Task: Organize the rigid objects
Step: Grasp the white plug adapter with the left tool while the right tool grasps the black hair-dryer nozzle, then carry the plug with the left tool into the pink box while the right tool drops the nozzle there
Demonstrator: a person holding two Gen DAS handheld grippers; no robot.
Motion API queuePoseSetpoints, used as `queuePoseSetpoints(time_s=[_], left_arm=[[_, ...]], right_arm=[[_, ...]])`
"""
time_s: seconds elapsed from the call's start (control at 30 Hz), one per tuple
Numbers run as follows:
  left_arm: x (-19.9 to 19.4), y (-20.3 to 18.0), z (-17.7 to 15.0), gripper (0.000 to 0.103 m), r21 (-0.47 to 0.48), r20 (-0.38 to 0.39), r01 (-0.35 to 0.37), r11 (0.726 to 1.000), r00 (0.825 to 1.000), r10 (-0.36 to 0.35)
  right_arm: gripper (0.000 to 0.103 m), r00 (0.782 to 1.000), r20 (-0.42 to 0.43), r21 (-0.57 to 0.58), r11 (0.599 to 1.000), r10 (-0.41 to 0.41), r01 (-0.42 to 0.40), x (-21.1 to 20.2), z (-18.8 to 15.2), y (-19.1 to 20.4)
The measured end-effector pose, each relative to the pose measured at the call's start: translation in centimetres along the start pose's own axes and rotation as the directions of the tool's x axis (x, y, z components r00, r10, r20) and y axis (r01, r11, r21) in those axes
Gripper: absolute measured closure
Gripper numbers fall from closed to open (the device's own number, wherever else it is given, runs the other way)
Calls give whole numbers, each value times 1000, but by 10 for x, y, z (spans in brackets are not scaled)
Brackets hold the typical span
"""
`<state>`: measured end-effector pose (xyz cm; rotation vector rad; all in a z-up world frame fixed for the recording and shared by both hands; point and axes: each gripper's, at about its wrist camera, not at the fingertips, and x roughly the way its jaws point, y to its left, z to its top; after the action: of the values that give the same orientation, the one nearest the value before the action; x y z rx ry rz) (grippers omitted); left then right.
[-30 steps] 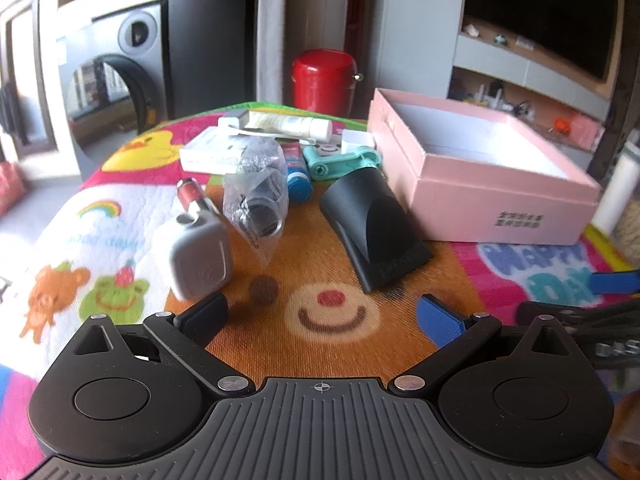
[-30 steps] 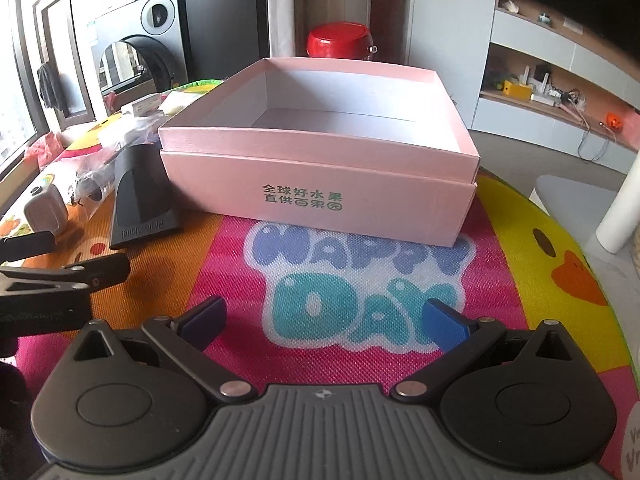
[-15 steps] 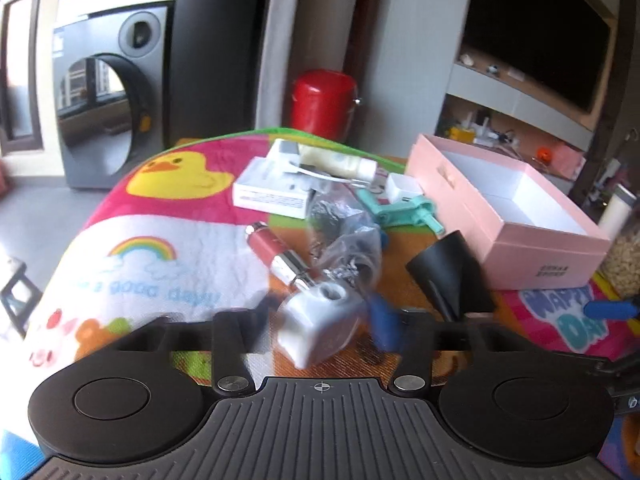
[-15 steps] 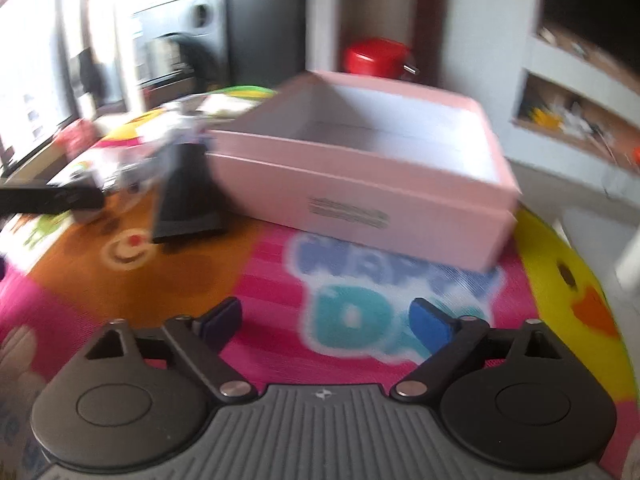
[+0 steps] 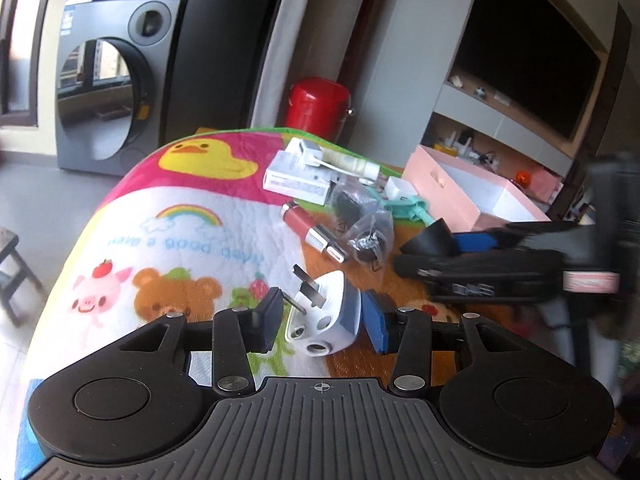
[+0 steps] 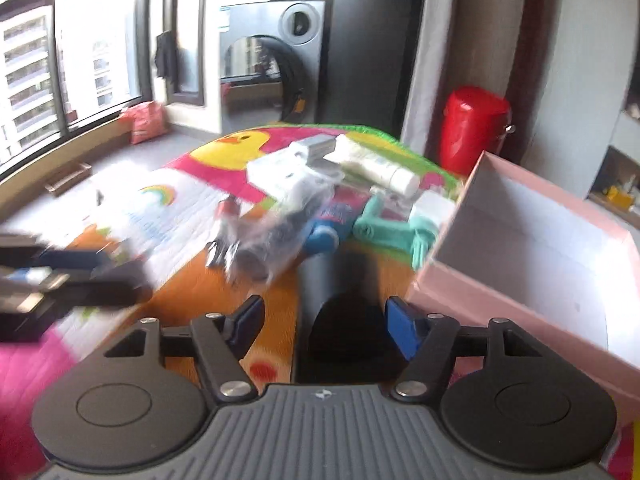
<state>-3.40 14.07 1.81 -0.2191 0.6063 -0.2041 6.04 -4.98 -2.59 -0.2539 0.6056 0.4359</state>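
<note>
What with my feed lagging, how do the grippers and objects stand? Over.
Left gripper shut on white plug adapter. Right gripper: jaws closing around black wedge-shaped plastic piece, not yet gripping. Open pink cardboard box beside it; path clear.

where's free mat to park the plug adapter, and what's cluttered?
Free: white rainbow patch left of the red tube, and the pink box interior. Crowded: pile between the white carton and black nozzle.
</note>
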Motion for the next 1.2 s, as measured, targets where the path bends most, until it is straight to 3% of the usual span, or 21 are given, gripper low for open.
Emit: queuePoseSetpoints(time_s=[0.03, 0.07, 0.13, 0.37, 0.53, 0.7, 0.93, 1.07, 1.2], left_arm=[[-1, 0, 2, 55, 4, -6, 2, 1000, 1000, -2], [-1, 0, 2, 55, 8, -11, 3, 1000, 1000, -3], [-1, -2, 3, 55, 15, -20, -3, 1000, 1000, 3], [6, -16, 4, 60, 56, -57, -28, 998, 998, 31], [8, -33, 1, 60, 110, -58, -56, 992, 996, 63], [-11, -63, -14, 60, 152, -54, -13, 988, 998, 22], [-36, -113, -29, 60, 247, -67, 126, 961, 991, -112], [-35, -143, 12, 60, 300, -32, 216, 929, 976, -217], [-20, -178, 98, 59, 369, 75, 251, 895, 952, -298]], right_arm=[[39, 1000, -14, 2, 1000, -7, 7, 7, 2, 2], [49, 999, -31, 3, 1000, -13, 13, 12, 5, 0], [54, 999, -51, -9, 1000, 1, -1, 12, 7, 1], [56, 998, -48, -8, 999, 31, -32, -49, -7, -15], [56, 999, 11, 17, 999, -35, 35, -98, -27, -33], [56, 996, 40, 51, 996, -76, 74, -147, -56, -46], [56, 991, 55, 114, 987, -119, 113, -197, -95, -72], [56, 984, 114, 162, 979, -139, 120, -211, -84, -91], [56, 962, 212, 174, 975, -173, 137, -211, -19, -122]])
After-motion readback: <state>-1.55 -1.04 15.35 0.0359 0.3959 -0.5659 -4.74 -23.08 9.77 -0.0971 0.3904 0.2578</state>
